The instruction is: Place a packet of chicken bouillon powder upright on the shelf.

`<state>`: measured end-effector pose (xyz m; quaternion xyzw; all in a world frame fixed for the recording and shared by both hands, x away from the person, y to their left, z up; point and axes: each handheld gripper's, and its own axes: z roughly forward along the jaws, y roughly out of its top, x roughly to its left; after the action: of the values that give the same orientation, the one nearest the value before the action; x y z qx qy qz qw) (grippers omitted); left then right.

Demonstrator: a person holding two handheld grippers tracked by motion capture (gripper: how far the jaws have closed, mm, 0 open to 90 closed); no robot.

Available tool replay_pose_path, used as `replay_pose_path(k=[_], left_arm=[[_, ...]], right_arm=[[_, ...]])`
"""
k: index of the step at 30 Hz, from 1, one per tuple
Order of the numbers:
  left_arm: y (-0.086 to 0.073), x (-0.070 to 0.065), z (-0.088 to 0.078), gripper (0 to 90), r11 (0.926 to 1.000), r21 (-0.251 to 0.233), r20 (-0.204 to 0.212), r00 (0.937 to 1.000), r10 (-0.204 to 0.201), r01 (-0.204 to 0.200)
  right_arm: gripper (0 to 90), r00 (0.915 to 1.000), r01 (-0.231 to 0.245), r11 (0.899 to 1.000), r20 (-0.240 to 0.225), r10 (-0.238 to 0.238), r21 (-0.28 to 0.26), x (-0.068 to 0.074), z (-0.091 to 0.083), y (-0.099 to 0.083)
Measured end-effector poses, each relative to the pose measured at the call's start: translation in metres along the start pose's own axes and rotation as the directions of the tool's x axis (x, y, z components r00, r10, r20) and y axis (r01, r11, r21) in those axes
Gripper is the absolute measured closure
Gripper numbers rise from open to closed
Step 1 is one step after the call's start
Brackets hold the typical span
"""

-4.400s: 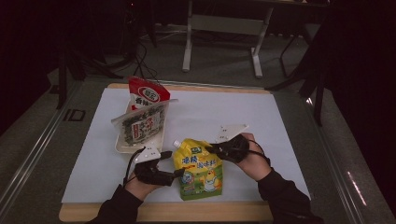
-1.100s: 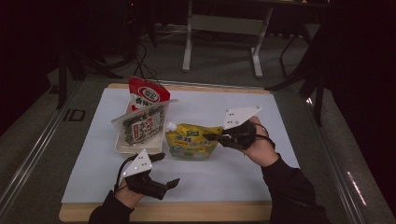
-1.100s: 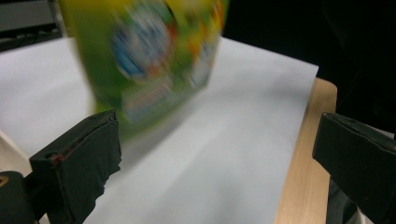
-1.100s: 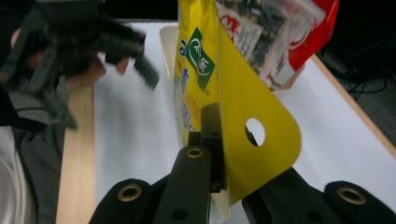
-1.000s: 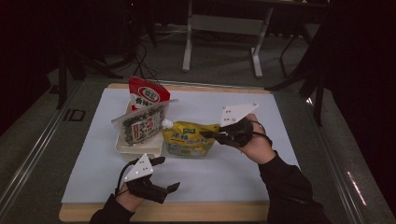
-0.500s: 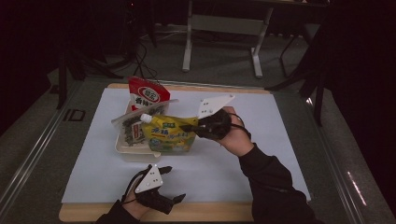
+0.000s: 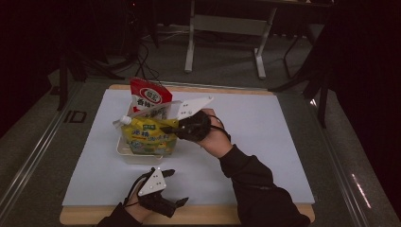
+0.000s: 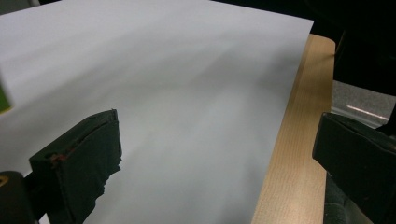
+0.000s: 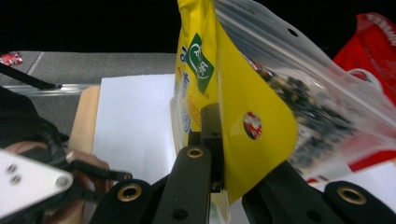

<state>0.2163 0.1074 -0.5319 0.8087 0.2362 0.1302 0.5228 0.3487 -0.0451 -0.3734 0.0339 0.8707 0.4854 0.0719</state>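
A yellow spouted pouch (image 7: 145,138) hangs over the white tray (image 7: 135,157), its white cap pointing left. My right gripper (image 7: 168,128) is shut on the pouch's right edge; in the right gripper view the jaws pinch the yellow pouch (image 9: 243,116) at the right gripper (image 9: 217,140). Behind it lean a clear bag of dark contents (image 7: 158,109) and a red bag (image 7: 150,96); both show again as the clear bag (image 9: 317,116) and the red bag (image 9: 378,51). My left gripper (image 7: 177,187) rests near the front table edge, open, nothing between its jaws; the left gripper (image 8: 215,154) hovers over bare white sheet.
A white sheet (image 7: 265,137) covers the wooden table (image 7: 208,215), whose front edge (image 8: 294,154) runs beside my left gripper. Metal frame legs (image 7: 224,28) stand on the floor behind the table. The person's left hand (image 9: 56,182) shows low in the right gripper view.
My right gripper has carried the yellow pouch leftward from the sheet's middle to the tray. Earlier the left gripper let go of the pouch and drew back to the front edge.
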Motion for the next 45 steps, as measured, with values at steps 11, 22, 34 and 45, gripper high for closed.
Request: replay_pose_path(k=[11, 22, 34, 45], left_arm=[[0.000, 0.001, -0.002, 2.4, 1.0000, -0.005, -0.002, 1.0000, -0.003, 0.003], [-0.001, 0.002, -0.003, 2.4, 0.9998, -0.017, -0.004, 0.9999, -0.013, 0.013], [-0.001, 0.004, -0.004, 2.4, 0.9995, -0.023, -0.008, 0.9998, -0.021, 0.021], [-0.001, 0.004, -0.004, 2.4, 0.9995, -0.021, -0.008, 0.9997, -0.024, 0.024]], right_arm=[[90.0, 0.9998, 0.000, 1.000, -0.021, 0.000, 0.009, 0.007, 0.039, 0.008], [90.0, 0.9983, -0.040, 0.997, -0.040, 0.043, 0.065, 0.006, 0.065, -0.009], [74.0, 0.9943, -0.092, 0.995, -0.050, 0.094, 0.043, 0.004, 0.062, -0.019], [52.8, 0.9921, -0.125, 0.991, 0.005, 0.125, 0.038, 0.004, 0.037, -0.051]])
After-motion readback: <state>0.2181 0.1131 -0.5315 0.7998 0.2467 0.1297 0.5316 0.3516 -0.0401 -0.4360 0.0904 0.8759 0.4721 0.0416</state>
